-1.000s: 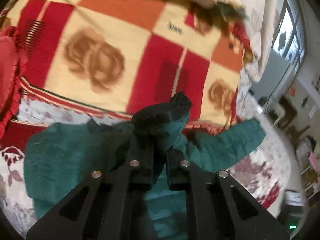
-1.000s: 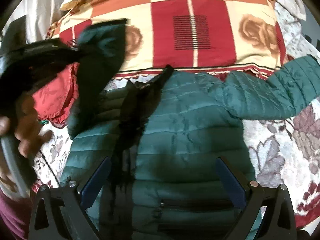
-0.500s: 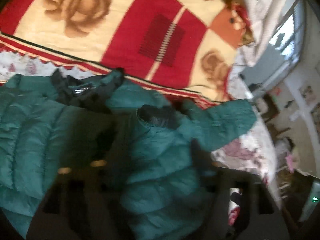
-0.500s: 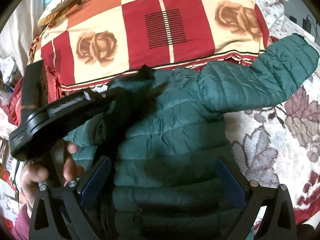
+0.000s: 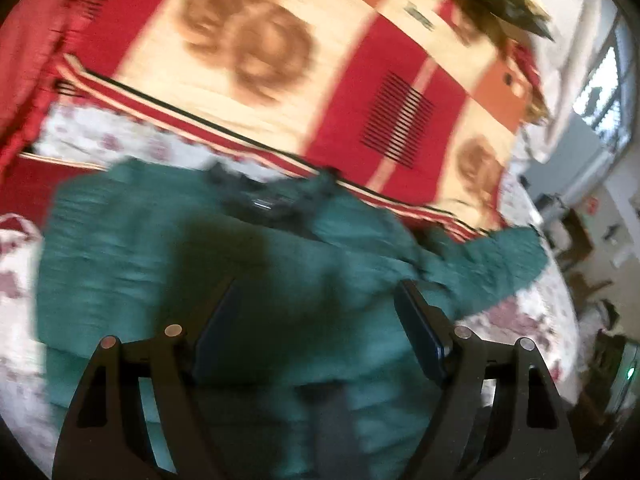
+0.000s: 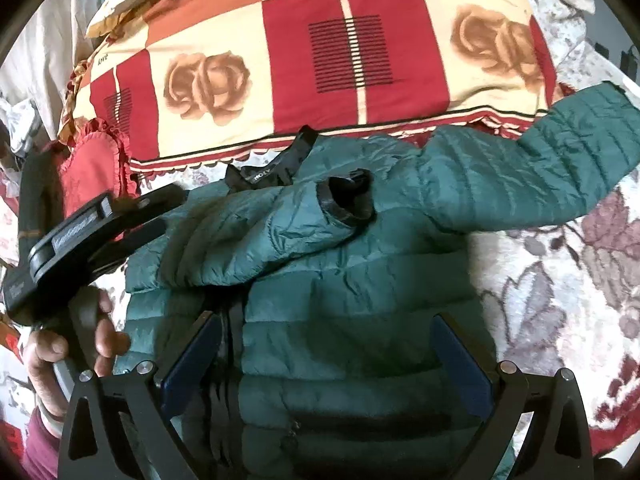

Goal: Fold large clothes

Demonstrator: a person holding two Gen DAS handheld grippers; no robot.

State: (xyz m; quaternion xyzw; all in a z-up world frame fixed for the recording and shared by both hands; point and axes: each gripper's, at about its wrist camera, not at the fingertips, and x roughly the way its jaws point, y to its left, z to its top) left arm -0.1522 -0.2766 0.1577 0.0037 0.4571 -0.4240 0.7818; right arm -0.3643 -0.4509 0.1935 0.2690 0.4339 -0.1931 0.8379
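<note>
I see the teal quilted puffer jacket (image 6: 360,280) lying front-up on the floral bedsheet (image 6: 560,300), its collar toward the red-and-cream checked rose blanket (image 6: 320,60). The shell is glossy, stitched in horizontal padded channels, with a dark zipper line running down the front. One sleeve (image 6: 260,240) is folded across the chest, its black-lined cuff (image 6: 350,200) resting near the middle; the other sleeve (image 6: 540,160) extends outward, its end overlapping the blanket's striped edge. A red frilled cushion (image 6: 92,168) sits beside the jacket's shoulder. Open sheet remains around the extended sleeve and along the jacket's side. The left gripper (image 5: 316,320), held in a hand (image 6: 72,344), hovers over the jacket with its jaws spread wide and nothing between them; its view is motion-blurred. The right gripper (image 6: 326,352) is poised above the lower front, jaws equally wide apart, pads (image 6: 460,364) clear of the fabric and gripping nothing.
</note>
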